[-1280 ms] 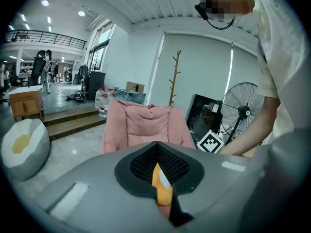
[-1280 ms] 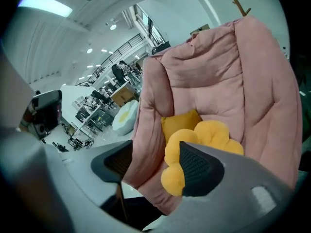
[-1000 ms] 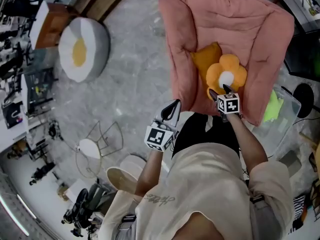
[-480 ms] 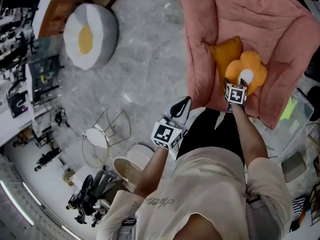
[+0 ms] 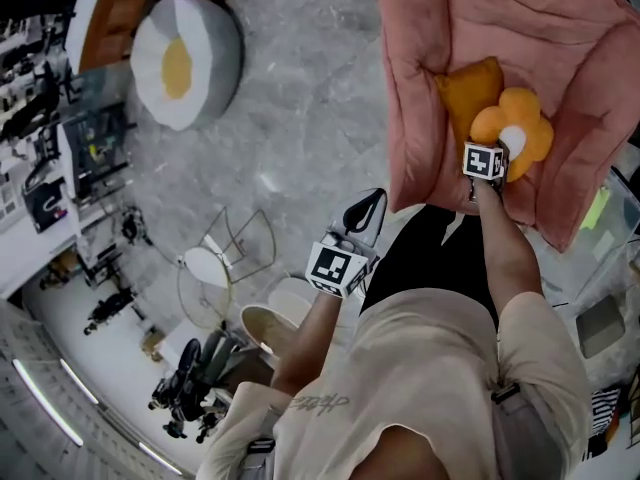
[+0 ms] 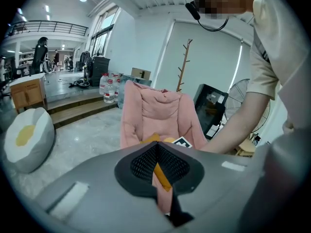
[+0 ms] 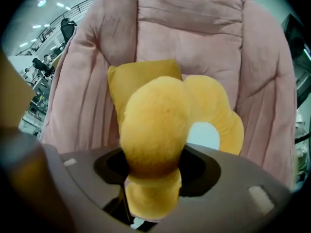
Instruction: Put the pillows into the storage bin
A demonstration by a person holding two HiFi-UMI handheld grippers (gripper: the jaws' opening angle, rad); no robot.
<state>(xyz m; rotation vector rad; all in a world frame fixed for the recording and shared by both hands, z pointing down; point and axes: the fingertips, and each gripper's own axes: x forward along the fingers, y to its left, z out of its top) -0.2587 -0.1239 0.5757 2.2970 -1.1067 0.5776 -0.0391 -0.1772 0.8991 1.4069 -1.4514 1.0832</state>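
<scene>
An orange flower pillow (image 5: 522,133) with a white centre lies on a pink padded chair (image 5: 440,38), against a square orange pillow (image 5: 470,88). My right gripper (image 5: 497,154) points steeply down onto the flower. Its jaws have just been closing, and in the right gripper view one petal (image 7: 155,130) fills the gap and looks pinched between them (image 7: 153,178). My left gripper (image 5: 363,212) hangs shut and empty over the floor, short of the chair. It looks toward the pink chair (image 6: 158,110). A fried-egg pillow (image 5: 185,63) lies on the floor at the far left.
A clear plastic bin (image 5: 612,230) with something yellow-green in it stands right of the chair. A wire-frame stool (image 5: 215,263) stands on the marble floor at my left. Water bottles (image 6: 108,86), a coat stand (image 6: 183,62) and a fan (image 6: 248,106) stand behind the chair.
My right gripper has come down onto the flower pillow and a petal now sits between its jaws. The left gripper has drifted slightly toward the chair, still shut.
</scene>
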